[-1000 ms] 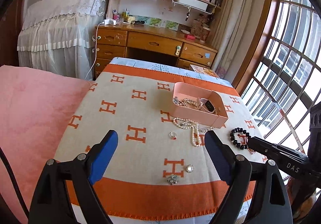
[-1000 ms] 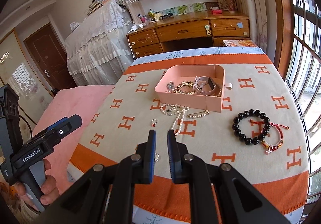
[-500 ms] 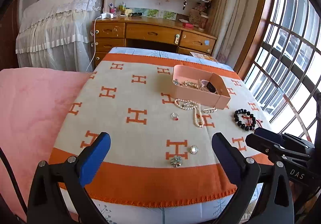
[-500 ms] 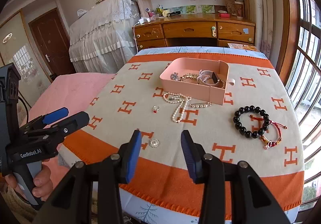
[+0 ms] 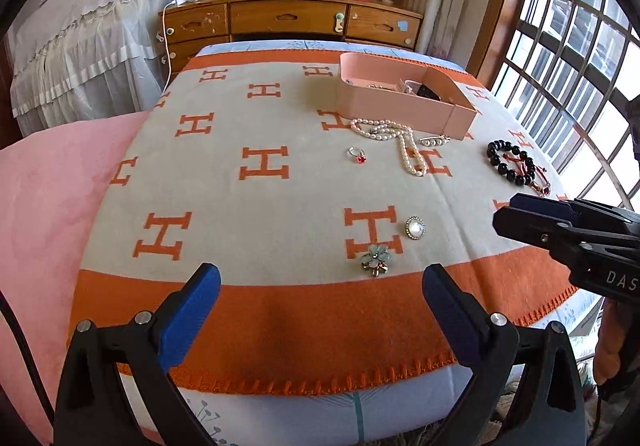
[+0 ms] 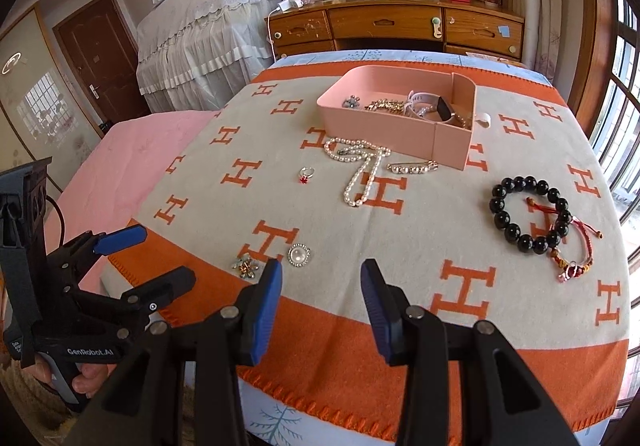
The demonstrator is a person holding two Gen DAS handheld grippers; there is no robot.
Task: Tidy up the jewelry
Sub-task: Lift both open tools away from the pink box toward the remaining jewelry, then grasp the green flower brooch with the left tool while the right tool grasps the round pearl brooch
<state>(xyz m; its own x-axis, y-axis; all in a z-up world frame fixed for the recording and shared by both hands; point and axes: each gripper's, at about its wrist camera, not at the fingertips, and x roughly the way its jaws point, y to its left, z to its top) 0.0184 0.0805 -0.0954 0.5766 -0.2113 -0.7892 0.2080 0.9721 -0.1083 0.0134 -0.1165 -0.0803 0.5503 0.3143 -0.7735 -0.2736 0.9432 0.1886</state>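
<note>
**Jewelry spread out, both tongs empty**

We see a surface covered by a cream and orange blanket with big H letters (image 6: 400, 238). On it sits a pink plastic box (image 6: 384, 134), and we will tell where everything is from this box.

Inside the box lie a gold chain (image 6: 386, 105), a pale watch with a dark face (image 6: 438, 110) and a small sparkly flower pin (image 6: 351, 102).

Just in front of the box lies a white pearl necklace (image 6: 360, 170), close to its front wall; we cannot tell if it touches. Beside the necklace, near the box's front corner, is a short silver pearl clip (image 6: 412, 168). A little silver ring with a red stone (image 6: 306, 175) lies in front of the box, to the left of the necklace.

Farther from the box, toward the window side, is a black bead bracelet (image 6: 528, 214), and a red string bracelet (image 6: 576, 246) lies across it.

Well in front of the box, near the orange stripe, are a round pearl brooch with a sparkly rim (image 6: 299, 255) and a pale green flower brooch (image 6: 245, 267), near each other.

Our left tongs (image 5: 320, 286) are wide apart and hold nothing. Our right tongs (image 6: 321, 278) are partly apart and also empty. Both hang above the blanket's near edge, far from the box. A hand (image 6: 86, 378) holds the left tool.
</note>
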